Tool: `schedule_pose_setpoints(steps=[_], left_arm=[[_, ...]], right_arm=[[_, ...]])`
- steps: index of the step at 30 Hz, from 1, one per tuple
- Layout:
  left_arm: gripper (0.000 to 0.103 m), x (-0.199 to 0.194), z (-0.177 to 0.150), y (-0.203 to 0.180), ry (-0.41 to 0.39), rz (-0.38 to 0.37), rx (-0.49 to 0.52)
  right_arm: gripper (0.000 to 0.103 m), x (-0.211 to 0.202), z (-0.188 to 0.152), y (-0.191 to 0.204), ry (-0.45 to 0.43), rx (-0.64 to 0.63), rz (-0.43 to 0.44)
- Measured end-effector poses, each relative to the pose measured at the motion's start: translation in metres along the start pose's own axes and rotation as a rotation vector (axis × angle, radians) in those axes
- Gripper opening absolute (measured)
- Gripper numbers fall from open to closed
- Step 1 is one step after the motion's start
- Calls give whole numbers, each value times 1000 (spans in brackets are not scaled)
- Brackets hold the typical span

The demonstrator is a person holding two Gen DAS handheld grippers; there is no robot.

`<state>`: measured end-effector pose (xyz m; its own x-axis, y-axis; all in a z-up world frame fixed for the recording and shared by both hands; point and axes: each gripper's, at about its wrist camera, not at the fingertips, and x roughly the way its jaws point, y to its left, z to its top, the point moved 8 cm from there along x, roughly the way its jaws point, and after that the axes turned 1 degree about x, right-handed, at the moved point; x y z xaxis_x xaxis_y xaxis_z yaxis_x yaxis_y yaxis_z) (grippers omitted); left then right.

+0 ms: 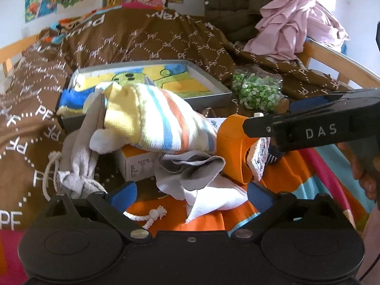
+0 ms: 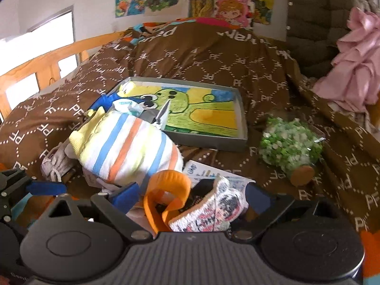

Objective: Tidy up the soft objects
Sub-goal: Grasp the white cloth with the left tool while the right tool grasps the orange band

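Several soft pieces lie heaped on the bed at 6 o'clock of the grey tray: a striped sock on top, limp and light, best pinched at its yellow cuff. The left tool hangs released over a white cloth. The right tool straddles a patterned knit piece beside an orange band; whether it grips is unclear. Whatever lies under the heap is hidden.

You get bright daylight in both views. A blown-out window glares at the left of your right view, and the pink cloth washes out. Fisheye bending curves the bed rail and darkens the corners. Close foreground cloth looks slightly soft.
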<state>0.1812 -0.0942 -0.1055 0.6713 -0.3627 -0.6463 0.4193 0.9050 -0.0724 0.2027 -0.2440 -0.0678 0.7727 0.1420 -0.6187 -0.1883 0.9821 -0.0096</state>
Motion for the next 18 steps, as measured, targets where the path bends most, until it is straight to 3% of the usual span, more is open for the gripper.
schedule_pose_setpoints(steps=[7,14,18], left_arm=[[93,8,0,10,19,-24,-83],[88,26,-5,17,69,-69,-180],[73,29,-4,21,70,-88,-219]], right_arm=[[86,23,1,10,49,-61,33],[61,32,0,5,76,-19,30],[50,30,-1,1,84,12,37]])
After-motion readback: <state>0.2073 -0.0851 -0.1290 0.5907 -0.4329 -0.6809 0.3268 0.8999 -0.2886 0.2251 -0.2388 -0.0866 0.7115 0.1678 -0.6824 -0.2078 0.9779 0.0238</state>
